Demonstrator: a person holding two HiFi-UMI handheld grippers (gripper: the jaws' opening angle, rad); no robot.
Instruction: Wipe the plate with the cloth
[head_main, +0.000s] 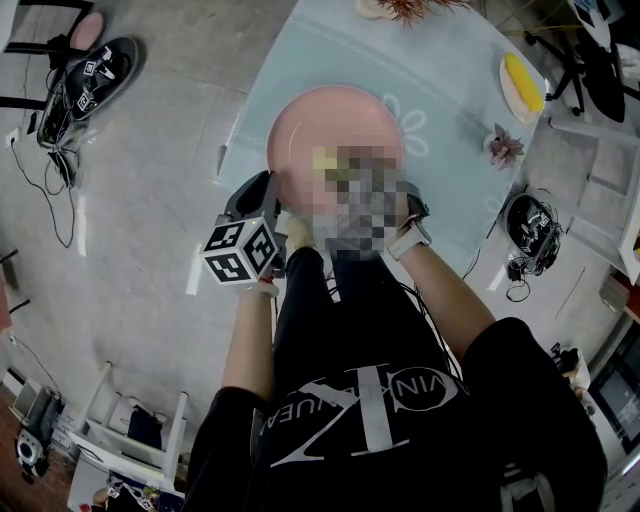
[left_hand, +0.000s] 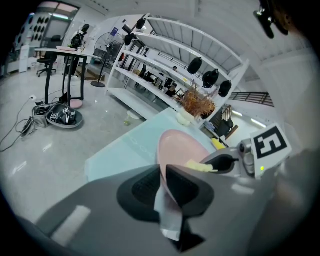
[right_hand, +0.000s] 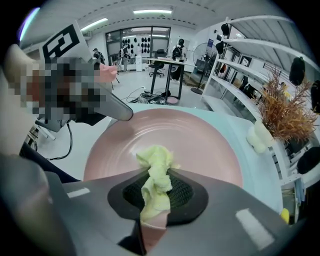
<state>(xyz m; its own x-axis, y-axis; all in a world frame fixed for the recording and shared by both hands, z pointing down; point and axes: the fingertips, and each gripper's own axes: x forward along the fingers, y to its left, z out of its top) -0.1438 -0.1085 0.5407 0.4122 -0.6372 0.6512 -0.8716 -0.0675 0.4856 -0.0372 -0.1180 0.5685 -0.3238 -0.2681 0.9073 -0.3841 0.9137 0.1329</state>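
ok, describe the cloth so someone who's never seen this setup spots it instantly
Find the pale blue table and the big pink plate on it. Over the plate's near side, the right gripper pinches a small crumpled cloth. It is pale yellow, soft and bunched, unlike the smooth bare pink around it.

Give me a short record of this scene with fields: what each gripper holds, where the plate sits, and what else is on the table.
Plate: round pink plate, on the pale blue glass table
Left gripper: shut on the plate's rim
Right gripper: shut on the crumpled pale yellow cloth
Cloth position: over the plate's inner face, near its front rim; contact unclear
Also on table: dried plant, small pink flower-shaped piece, yellow item on a small dish
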